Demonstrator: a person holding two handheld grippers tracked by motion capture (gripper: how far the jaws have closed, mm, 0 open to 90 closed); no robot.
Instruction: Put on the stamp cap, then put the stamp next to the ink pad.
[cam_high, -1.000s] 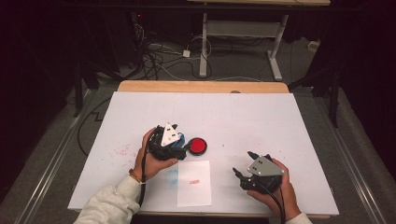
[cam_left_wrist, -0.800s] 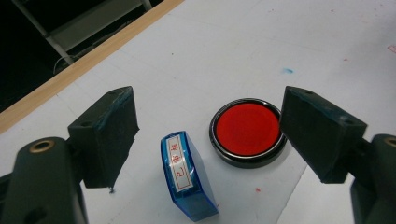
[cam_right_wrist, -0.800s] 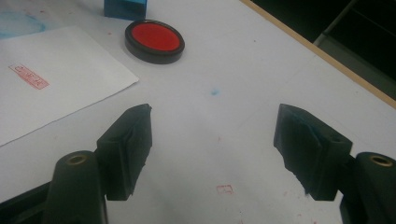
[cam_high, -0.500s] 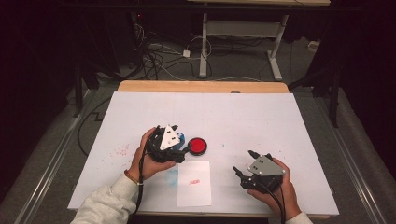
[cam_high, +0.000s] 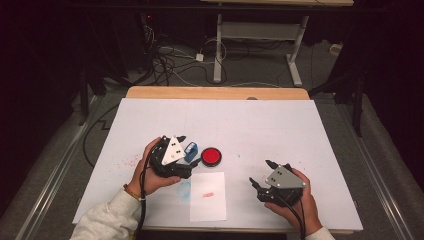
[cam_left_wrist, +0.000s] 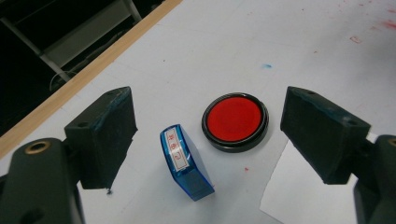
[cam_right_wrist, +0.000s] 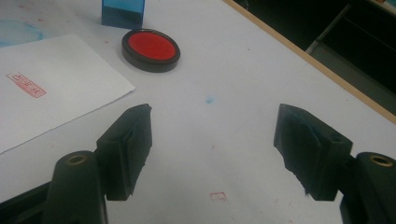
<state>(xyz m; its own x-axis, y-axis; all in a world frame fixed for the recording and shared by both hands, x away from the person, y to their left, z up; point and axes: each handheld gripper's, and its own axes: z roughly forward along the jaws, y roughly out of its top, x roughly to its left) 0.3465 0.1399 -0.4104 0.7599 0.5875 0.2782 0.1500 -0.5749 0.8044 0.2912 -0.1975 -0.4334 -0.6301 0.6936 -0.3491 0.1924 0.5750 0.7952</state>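
A small blue stamp (cam_left_wrist: 187, 161) with a red-lettered label on its upper face rests on the white table cover. It sits between the wide-apart jaws of my left gripper (cam_high: 186, 155), which is open and touches neither side of it. Just right of the stamp lies a round red ink pad (cam_high: 211, 156) in a black rim. A white sheet of paper (cam_high: 208, 202) lies at the near edge and carries one red stamp print (cam_high: 208, 194). My right gripper (cam_high: 259, 173) hovers low over bare table at the near right, open with nothing between its fingers.
The white cover (cam_high: 260, 125) spans the table, with a wooden edge (cam_high: 215, 93) at the far side. Faint red and blue ink smudges (cam_high: 131, 161) mark the cover near my left hand. Beyond the table are cables and desk legs on the floor.
My left gripper has drawn back a little to the left and lifted slightly, while the blue stamp stays beside the ink pad. The right gripper has kept still.
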